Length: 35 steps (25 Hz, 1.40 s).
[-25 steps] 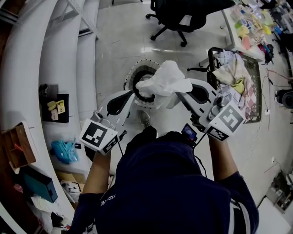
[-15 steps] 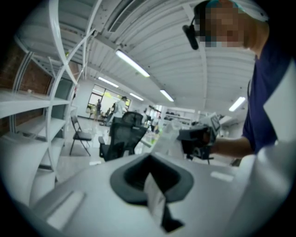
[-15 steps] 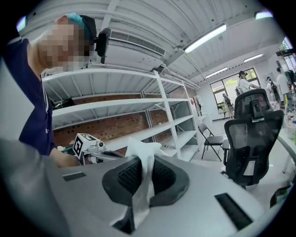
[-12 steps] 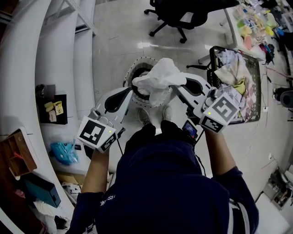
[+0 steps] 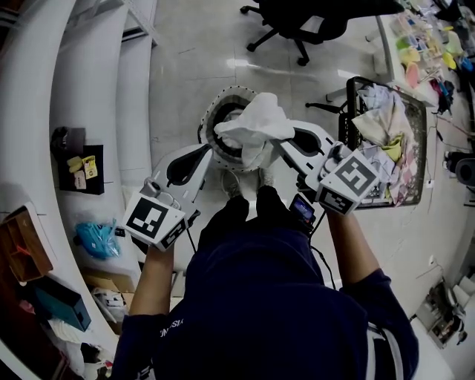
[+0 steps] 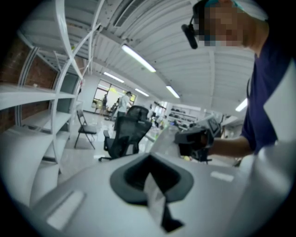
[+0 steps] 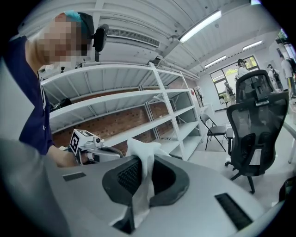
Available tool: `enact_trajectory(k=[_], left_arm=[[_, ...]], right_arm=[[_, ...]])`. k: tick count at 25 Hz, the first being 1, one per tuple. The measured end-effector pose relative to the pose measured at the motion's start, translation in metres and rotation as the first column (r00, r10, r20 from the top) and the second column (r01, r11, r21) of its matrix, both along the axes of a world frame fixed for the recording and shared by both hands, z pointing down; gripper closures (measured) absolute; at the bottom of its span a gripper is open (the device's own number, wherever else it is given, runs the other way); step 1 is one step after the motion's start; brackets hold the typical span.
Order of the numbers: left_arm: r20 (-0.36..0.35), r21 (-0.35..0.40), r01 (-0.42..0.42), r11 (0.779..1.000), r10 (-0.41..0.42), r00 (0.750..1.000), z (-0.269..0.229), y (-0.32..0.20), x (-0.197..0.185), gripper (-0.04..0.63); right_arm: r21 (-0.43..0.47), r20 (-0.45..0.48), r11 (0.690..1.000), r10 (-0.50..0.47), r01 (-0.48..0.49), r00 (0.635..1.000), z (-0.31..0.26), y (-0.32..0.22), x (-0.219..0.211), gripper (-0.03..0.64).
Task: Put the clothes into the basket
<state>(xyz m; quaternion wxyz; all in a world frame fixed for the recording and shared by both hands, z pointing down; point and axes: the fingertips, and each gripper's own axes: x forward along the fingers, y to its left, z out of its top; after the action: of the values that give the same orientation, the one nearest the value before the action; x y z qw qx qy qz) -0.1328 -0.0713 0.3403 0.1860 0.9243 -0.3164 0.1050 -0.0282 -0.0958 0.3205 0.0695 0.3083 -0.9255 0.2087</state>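
Note:
A crumpled white garment [image 5: 254, 125] hangs between my two grippers, right over the mouth of a round white basket [image 5: 208, 121] on the floor. In the head view my left gripper [image 5: 215, 146] reaches in from the lower left and my right gripper [image 5: 280, 142] from the right. Both are shut on the cloth. The left gripper view has a thin strip of the white fabric [image 6: 155, 200] pinched in the left gripper [image 6: 158, 206]. In the right gripper view a fold of the garment [image 7: 144, 159] rises out of the right gripper [image 7: 138, 196]. The garment hides most of the basket's inside.
A wire cart [image 5: 347, 111] heaped with more clothes [image 5: 386, 126] stands at the right. A black office chair [image 5: 297, 22] is beyond the basket. White shelves [image 5: 89, 89] run along the left, with small items on them. The person's legs and shoes are just below the basket.
Both grippers have sunk a little with the white garment still pinched between them, and it now hangs lower over the round basket.

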Motion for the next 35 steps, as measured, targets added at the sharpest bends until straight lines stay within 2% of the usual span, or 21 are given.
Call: enact_trajectory(k=[3, 9, 16, 35], left_arm=[[0.027, -0.022, 0.018, 1.0, -0.017, 0.999, 0.005, -0.002, 0.002, 0.591], [0.015, -0.021, 0.04, 0.999, -0.04, 0.999, 0.01, -0.005, 0.009, 0.591], [0.028, -0.041, 0.067, 0.997, -0.066, 0.997, 0.02, -0.01, 0.018, 0.591], [0.064, -0.121, 0.109, 0.987, -0.102, 0.993, 0.057, -0.017, 0.021, 0.591]], right_arm=[[-0.013, 0.005, 1.0, -0.008, 0.008, 1.0, 0.008, -0.006, 0.004, 0.598], [-0.02, -0.012, 0.999, -0.042, 0.042, 0.999, 0.025, -0.016, 0.009, 0.598], [-0.069, -0.037, 0.994, -0.085, 0.083, 0.996, 0.06, -0.026, 0.01, 0.598], [-0.266, -0.151, 0.954, -0.18, 0.135, 0.972, 0.21, -0.049, -0.011, 0.598]])
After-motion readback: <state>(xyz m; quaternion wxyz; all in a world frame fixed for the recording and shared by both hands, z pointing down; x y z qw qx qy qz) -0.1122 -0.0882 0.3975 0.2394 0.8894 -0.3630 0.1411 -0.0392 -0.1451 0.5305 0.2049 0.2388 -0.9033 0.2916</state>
